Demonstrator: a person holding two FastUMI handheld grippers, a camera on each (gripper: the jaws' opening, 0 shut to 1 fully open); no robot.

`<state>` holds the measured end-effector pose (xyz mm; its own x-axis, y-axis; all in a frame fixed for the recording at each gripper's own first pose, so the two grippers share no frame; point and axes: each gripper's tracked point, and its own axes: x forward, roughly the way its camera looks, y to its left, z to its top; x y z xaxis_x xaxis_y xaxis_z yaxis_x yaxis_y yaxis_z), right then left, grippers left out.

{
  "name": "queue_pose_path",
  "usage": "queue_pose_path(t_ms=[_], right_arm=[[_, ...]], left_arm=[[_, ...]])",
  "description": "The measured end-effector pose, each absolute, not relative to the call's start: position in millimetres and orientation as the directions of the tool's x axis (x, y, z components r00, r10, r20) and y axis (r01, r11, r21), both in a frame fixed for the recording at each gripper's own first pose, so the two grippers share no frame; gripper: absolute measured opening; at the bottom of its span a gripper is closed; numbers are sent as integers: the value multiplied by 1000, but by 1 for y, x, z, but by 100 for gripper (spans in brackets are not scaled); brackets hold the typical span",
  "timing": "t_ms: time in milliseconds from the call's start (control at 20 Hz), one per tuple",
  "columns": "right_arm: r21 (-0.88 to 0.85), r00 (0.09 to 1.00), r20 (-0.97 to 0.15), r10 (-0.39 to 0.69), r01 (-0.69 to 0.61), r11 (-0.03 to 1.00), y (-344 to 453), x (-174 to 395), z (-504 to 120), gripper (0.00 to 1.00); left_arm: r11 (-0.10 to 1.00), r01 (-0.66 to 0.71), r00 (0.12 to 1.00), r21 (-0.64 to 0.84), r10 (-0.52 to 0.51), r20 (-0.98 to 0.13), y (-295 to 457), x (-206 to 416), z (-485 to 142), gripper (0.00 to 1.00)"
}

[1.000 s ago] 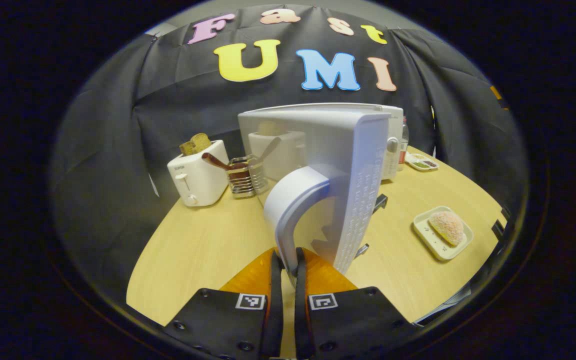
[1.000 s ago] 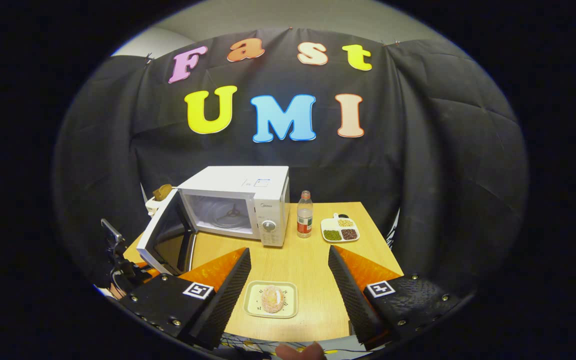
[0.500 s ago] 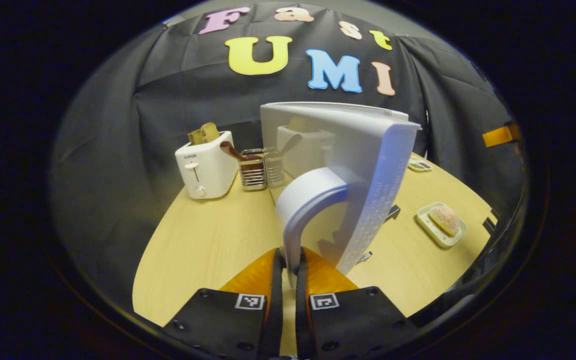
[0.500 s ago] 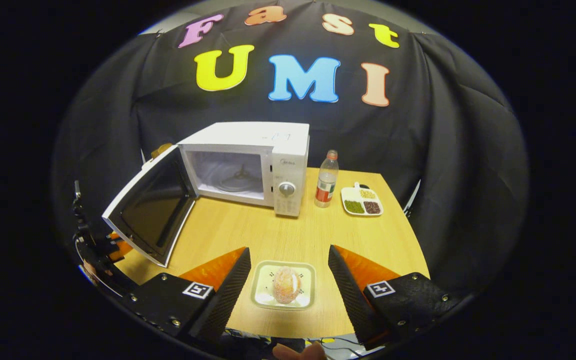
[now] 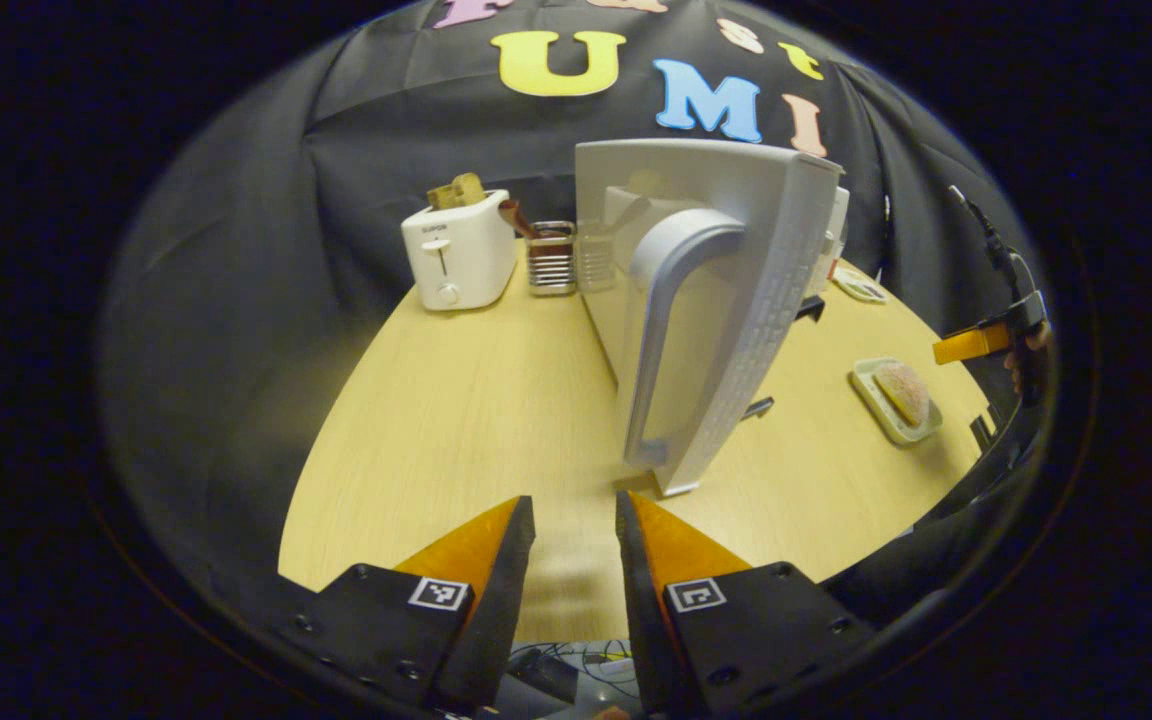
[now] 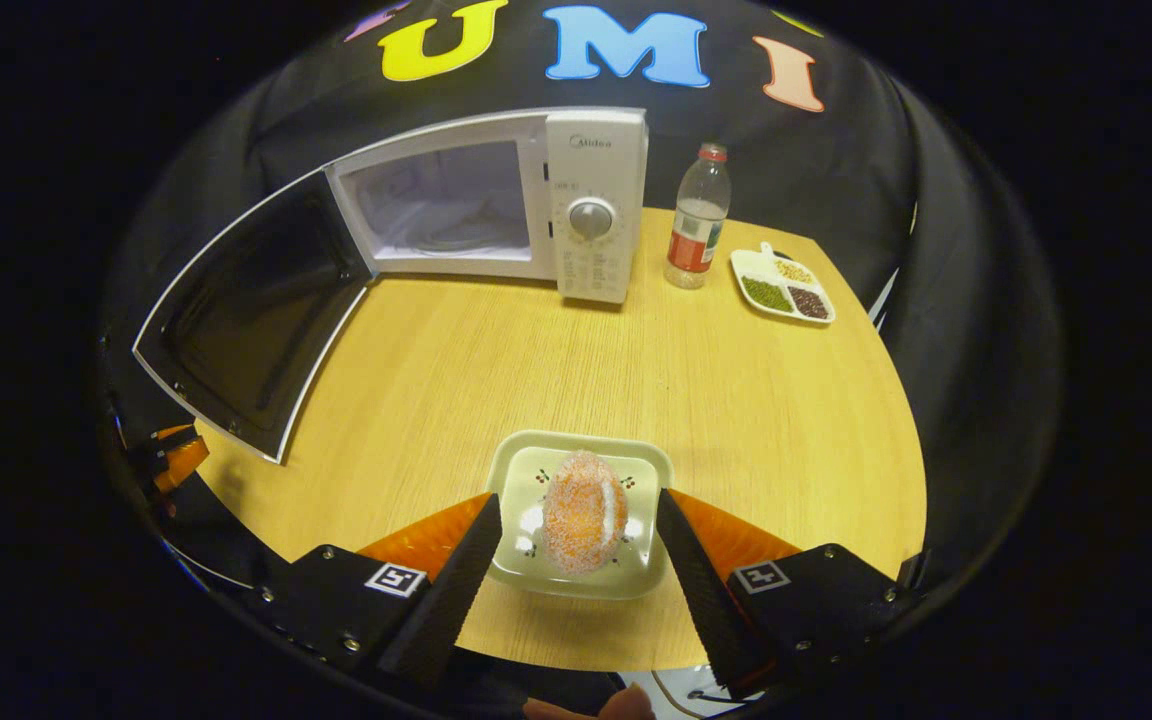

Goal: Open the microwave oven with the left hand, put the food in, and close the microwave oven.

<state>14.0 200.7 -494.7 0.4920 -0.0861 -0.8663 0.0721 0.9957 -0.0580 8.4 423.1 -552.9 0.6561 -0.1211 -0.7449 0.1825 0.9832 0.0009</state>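
My right gripper (image 6: pixel 576 545), fingers spread, straddles the small plate (image 6: pixel 642 470) holding a soft, crumbly sugared bun (image 6: pixel 584 512), so grip the stiff plate rim; left gripper (image 5: pixel 572 545) spread, off the open microwave door (image 5: pixel 726 300).

Left gripper (image 5: pixel 574 540): fingers parted with a narrow gap, holding nothing, pointing forward and level. Right gripper (image 6: pixel 576 545): fingers spread wide, tilted downward, nothing pressed between them. In the left gripper view, the right gripper appears at far right, held by a hand (image 5: pixel 1021 350)
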Motion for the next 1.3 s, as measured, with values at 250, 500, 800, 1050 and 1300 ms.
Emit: queue_pose_path(t_ms=[250,500,800,1050,1300], right_arm=[[-62,403,-911,-87,74,995,193,14,-543,96],[-98,373,-921,-110,50,994,187,17,-568,96],[-69,364,-927,-88,65,996,193,22,-572,80],[-18,344,-938,-47,87,996,196,21,-565,68],[-37,394,-917,-70,89,995,213,28,-538,68]], left_arm=[[994,-18,665,109,93,-741,440,-39,-534,70],[973,-87,639,212,218,-738,421,-71,-516,87],[959,-251,589,131,259,-765,394,-97,-512,88],[960,-258,638,110,255,-727,389,-89,-490,84],[973,-176,744,147,229,-627,396,-82,-444,80]])
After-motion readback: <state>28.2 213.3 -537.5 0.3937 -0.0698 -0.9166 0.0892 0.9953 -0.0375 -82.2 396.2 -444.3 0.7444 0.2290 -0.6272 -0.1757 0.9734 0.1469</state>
